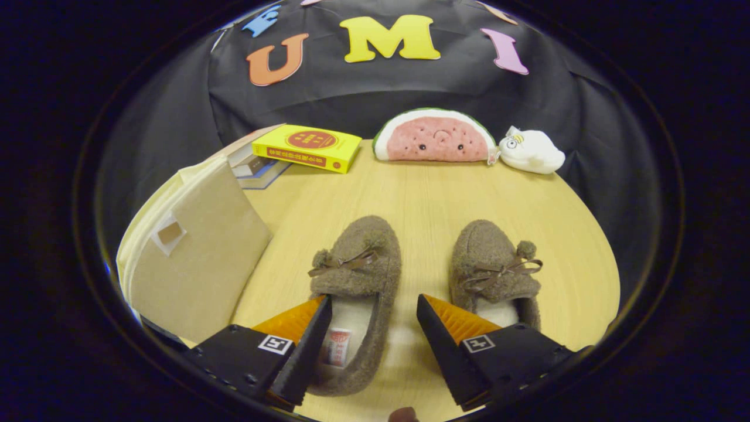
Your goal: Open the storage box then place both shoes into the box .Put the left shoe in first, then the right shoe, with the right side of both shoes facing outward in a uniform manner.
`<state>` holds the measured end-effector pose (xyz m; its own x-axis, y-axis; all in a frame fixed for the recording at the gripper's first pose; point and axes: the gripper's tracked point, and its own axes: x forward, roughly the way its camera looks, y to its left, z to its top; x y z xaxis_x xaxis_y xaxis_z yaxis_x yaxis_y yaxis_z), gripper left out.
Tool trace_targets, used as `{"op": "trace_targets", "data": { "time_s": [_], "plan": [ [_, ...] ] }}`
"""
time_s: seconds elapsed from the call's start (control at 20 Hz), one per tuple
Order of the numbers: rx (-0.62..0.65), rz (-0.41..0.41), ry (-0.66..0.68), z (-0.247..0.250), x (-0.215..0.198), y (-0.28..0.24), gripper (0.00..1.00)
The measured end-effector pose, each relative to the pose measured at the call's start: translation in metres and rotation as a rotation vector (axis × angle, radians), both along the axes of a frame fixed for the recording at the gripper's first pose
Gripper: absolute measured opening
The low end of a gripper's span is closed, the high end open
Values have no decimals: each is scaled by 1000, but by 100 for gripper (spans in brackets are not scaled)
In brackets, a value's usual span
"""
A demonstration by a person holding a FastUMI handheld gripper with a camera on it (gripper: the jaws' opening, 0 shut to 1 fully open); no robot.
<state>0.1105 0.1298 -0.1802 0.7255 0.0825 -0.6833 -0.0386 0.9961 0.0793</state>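
— What is seen of the gripper [371,305]?

— Its two fingers are held wide apart, and nothing is pressed between them. The heel part of the left slipper [357,293] is seen in the gap, with the pale lining and a small label exposed just beside the left finger. Whether that finger is touching the slipper's rim cannot be told.

— And the second shoe?

— The right slipper [495,272] is laid on the wooden table [422,193] beside the first, its heel partly hidden behind the right finger. Both are brown, fuzzy, and trimmed with a dark bow and a pom-pom; both toes are pointed away from the fingers.

— Where is the storage box found?

— The beige fabric storage box [193,258] is set left of the slippers, beyond the left finger. Its lid is closed, and a small tab is seen on the facing panel.

— What else is laid out?

— A yellow book [307,147] is stacked on other books [252,167] behind the box. A watermelon plush [433,136] and a white plush toy [532,151] are placed at the table's far edge, against the black cloth.
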Motion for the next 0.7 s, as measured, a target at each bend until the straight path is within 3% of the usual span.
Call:
{"op": "trace_targets", "data": {
  "time_s": [0.05, 0.25, 0.35, 0.4, 0.5, 0.55, 0.6, 0.7],
  "plan": [
    [2, -10, 4, -2, 3, -2, 86],
    [32, -9, 61, -20, 6, 1, 58],
    [45, 4, 74, -22, 7, 2, 39],
    [36, -1, 72, -21, 8, -1, 39],
    [49, -12, 67, -23, 11, -3, 13],
    [65, -29, 60, -24, 11, -5, 13],
    [86, -36, 66, -18, 13, -2, 1],
    [154, -54, 72, -18, 8, 2, 0]
  ]
}}
